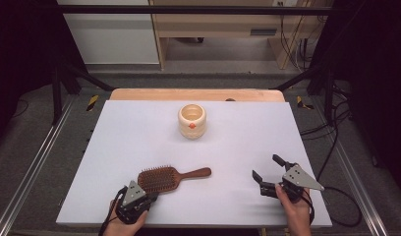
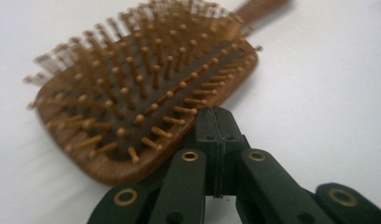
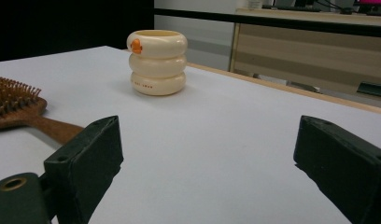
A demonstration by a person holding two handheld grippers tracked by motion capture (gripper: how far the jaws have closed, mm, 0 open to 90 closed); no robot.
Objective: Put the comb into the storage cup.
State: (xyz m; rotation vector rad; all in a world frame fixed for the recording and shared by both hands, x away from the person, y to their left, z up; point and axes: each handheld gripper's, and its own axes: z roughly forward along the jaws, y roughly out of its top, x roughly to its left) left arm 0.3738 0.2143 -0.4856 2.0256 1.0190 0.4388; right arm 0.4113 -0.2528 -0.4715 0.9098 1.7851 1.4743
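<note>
The wooden hairbrush [image 1: 165, 178] is lying bristles-up on the white counter [image 1: 139, 132], near the counter's front edge and left of its middle, with the handle pointing toward the right. The brush head is sitting just beside the left tool [image 1: 148, 198], whose jaws are pressed fully together with nothing between them; in the left gripper view the closed tips [image 2: 215, 122] are meeting the near rim of the brush [image 2: 132, 98] head, though whether they are actually touching it is not clear.

Open surface is stretching all around the brush. Farther back, near the middle of the counter, a cream cup [image 1: 192, 121] shaped like stacked rings, with a small orange mark on its side, is standing upright and well apart from the brush. In the right gripper view the cup [image 3: 157, 62] is carrying a thin line of lettering on its lowest ring, too small to read.

The left hand [image 1: 124, 223] is coming in at the front edge, aiming its tool toward the brush. The right hand [image 1: 294, 209] is holding the right tool [image 1: 267, 169] above the front right part of the counter, its jaws spread wide and empty, pointing left and back, well apart from the brush handle.
</note>
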